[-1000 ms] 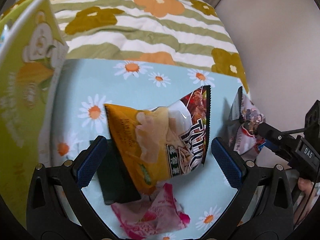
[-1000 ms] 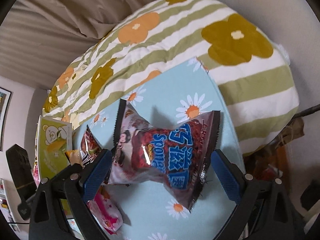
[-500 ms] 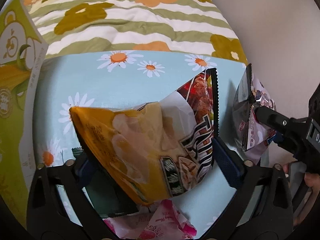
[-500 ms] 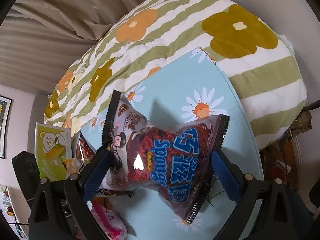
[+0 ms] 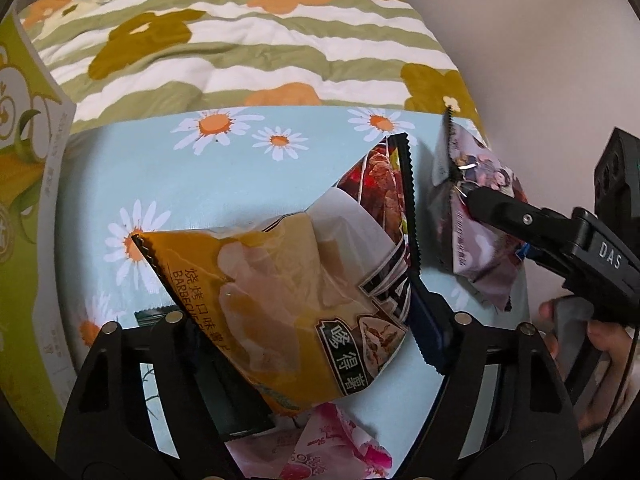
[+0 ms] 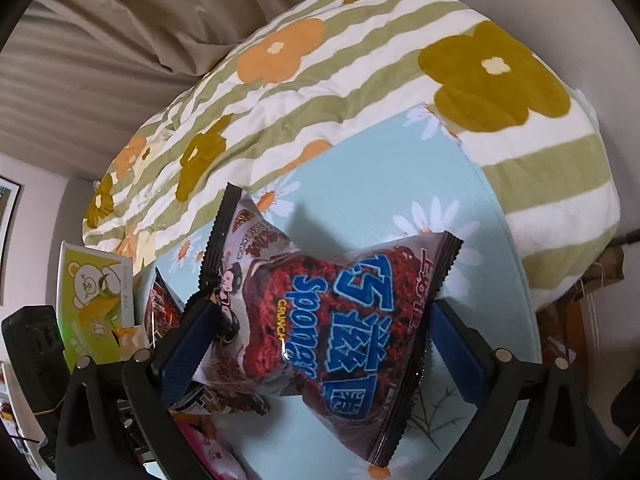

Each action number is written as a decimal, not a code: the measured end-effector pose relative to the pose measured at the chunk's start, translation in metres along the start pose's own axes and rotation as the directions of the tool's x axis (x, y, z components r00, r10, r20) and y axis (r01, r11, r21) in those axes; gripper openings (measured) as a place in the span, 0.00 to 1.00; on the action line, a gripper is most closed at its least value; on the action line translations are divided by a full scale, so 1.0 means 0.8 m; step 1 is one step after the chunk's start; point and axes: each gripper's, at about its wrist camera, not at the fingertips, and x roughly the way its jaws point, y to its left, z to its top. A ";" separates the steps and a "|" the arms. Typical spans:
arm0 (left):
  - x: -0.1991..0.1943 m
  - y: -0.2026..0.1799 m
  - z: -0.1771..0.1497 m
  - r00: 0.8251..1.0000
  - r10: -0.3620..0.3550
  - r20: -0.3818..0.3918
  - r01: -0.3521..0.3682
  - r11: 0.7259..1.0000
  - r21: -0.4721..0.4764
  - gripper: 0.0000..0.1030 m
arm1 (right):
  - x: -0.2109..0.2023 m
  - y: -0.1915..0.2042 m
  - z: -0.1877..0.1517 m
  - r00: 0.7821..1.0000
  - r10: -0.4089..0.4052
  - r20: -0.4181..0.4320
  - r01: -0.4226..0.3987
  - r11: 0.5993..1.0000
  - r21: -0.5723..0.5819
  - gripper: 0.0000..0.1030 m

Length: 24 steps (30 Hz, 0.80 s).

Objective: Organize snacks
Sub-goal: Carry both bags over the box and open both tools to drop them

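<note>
On daisy-print cloth [image 5: 248, 184]: left gripper [image 5: 308, 320], jaws just closing, pinching orange barbecue chip bag [image 5: 288, 300] above pink packet [image 5: 332, 452]; right gripper [image 6: 320, 344] spread wide, straddling purple Sponge Crunch bag [image 6: 332, 312], grip unclear.

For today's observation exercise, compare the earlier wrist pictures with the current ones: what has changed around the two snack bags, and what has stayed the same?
The left gripper came down over the orange chip bag; its jaws have just been closing, and the bag now fills the gap. The right gripper moved in around the Sponge Crunch bag, jaws wide, not clearly gripping. Unchanged: the pink packet, green box and daisy cloth.
</note>
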 end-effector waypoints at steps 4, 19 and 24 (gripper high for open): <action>-0.002 0.003 0.001 1.000 -0.012 0.001 0.012 1.000 -0.011 0.72 | 0.004 0.009 0.001 1.000 -0.008 -0.013 0.007 0.999 -0.040 0.99; -0.029 0.009 -0.002 1.000 -0.007 0.026 0.007 1.000 -0.027 0.69 | -0.026 0.023 -0.011 0.996 0.066 0.053 -0.063 0.996 -0.070 0.64; -0.060 0.005 -0.002 0.998 -0.001 0.063 0.004 0.999 -0.036 0.69 | -0.061 0.035 -0.003 0.993 0.083 0.085 -0.075 0.993 -0.091 0.64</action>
